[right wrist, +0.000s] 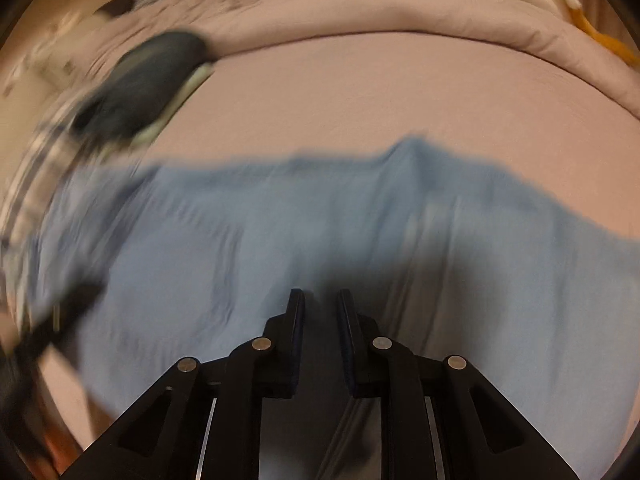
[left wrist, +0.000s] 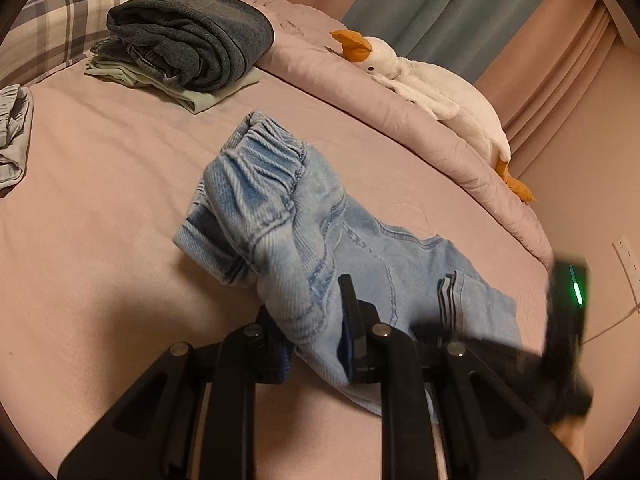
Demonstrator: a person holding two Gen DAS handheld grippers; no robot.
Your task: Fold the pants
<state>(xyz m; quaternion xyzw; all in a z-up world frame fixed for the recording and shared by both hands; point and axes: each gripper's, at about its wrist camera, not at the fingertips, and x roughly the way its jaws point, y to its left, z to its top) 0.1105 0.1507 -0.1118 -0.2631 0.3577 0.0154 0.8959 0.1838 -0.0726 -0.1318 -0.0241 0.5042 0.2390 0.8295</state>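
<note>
Light blue jeans (left wrist: 320, 216) lie on the pink bed sheet (left wrist: 100, 200), elastic waistband bunched up and lifted toward the camera. My left gripper (left wrist: 306, 300) is shut on a fold of the denim near the waist. In the right wrist view the jeans (right wrist: 240, 232) spread blurred across the sheet. My right gripper (right wrist: 320, 294) hovers over them, fingers a narrow gap apart with nothing between them. The right gripper (left wrist: 568, 292) also shows as a dark blur with a green light at the right edge of the left wrist view.
A pile of folded dark clothes (left wrist: 188, 40) on a green garment sits at the back left, beside a plaid pillow (left wrist: 60, 12). A grey garment (left wrist: 12, 132) lies at the left edge. A plush goose (left wrist: 432, 80) rests on the rolled duvet (left wrist: 360, 92).
</note>
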